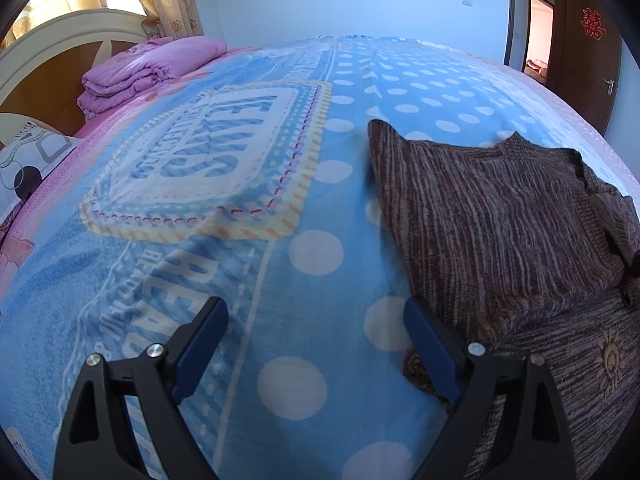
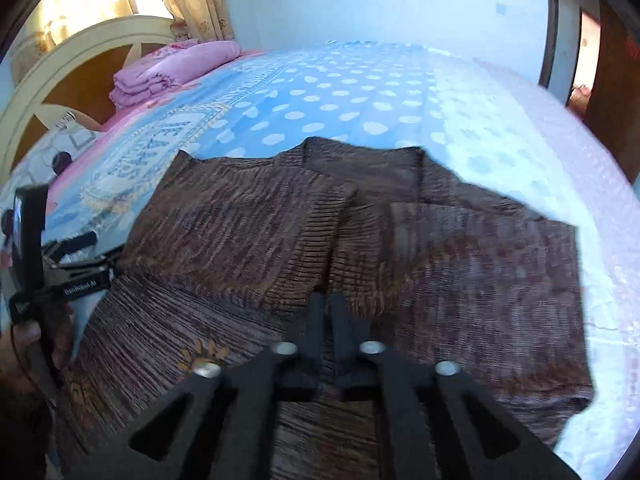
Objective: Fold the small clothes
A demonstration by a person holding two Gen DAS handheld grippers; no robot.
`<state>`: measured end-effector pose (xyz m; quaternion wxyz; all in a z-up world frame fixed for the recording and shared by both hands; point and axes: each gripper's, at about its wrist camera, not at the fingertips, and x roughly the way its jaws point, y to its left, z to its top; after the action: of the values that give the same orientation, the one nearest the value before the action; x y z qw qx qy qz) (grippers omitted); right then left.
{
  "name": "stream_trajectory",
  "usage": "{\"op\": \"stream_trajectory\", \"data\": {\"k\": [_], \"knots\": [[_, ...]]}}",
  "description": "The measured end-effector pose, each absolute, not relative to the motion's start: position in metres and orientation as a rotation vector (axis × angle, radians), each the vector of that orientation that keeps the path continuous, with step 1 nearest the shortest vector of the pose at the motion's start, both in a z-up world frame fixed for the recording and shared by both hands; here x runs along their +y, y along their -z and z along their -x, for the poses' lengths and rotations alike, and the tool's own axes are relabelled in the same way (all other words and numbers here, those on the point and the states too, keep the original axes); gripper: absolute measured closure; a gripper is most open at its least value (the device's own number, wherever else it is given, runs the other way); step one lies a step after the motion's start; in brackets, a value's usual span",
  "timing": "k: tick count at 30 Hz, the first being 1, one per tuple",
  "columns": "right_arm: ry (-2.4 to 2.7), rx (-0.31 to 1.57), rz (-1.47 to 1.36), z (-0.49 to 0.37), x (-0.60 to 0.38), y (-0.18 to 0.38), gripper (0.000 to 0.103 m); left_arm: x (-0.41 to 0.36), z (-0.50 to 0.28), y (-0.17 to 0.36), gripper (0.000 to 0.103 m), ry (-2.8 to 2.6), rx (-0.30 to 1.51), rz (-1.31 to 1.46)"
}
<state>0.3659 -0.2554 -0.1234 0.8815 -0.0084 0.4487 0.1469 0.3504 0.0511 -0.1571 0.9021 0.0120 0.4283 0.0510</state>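
A brown striped knit sweater [image 1: 500,216] lies on the blue polka-dot blanket [image 1: 316,252], partly folded, with a gold sun motif [image 1: 610,358] near its lower part. My left gripper [image 1: 316,318] is open and empty, low over the blanket at the sweater's left edge; its right finger [image 1: 430,344] is beside the fabric. In the right wrist view the sweater [image 2: 280,224] fills the middle. My right gripper [image 2: 328,304] is shut on a fold of the sweater, at its middle. The left gripper's body [image 2: 68,276] shows at the far left.
A folded pink quilt [image 1: 148,68] lies by the cream and wood headboard [image 1: 52,40]. A patterned pillow [image 1: 28,160] is at the left. A brown door [image 1: 588,60] and doorway stand at the far right. The blanket covers the bed.
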Motion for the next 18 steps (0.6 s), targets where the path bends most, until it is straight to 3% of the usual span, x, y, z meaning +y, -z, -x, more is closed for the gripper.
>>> {"op": "stream_trajectory", "data": {"k": [1, 4, 7, 9, 13, 15, 18], "knots": [[-0.315, 0.933, 0.007, -0.366, -0.253, 0.124, 0.042, 0.051, -0.351, 0.157, 0.01, -0.104, 0.885, -0.023], [-0.347, 0.905, -0.006, -0.36, -0.244, 0.119, 0.043, 0.053, -0.352, 0.158, 0.009, -0.1, 0.888, -0.011], [-0.336, 0.937, 0.002, -0.358, -0.235, 0.119, 0.055, 0.054, -0.352, 0.159, 0.008, -0.103, 0.89, -0.006], [-0.327, 0.977, -0.001, -0.365, -0.234, 0.126, 0.074, 0.054, -0.352, 0.159, 0.008, -0.103, 0.889, -0.007], [-0.279, 1.0, -0.013, -0.378, -0.234, 0.137, 0.085, 0.053, -0.353, 0.159, 0.008, -0.103, 0.89, -0.006], [-0.279, 0.995, 0.003, -0.378, -0.228, 0.133, 0.098, 0.054, -0.352, 0.159, 0.008, -0.104, 0.889, -0.006], [-0.288, 0.96, 0.062, -0.372, -0.217, 0.121, 0.1, 0.054, -0.352, 0.159, 0.007, -0.105, 0.89, -0.003]]}}
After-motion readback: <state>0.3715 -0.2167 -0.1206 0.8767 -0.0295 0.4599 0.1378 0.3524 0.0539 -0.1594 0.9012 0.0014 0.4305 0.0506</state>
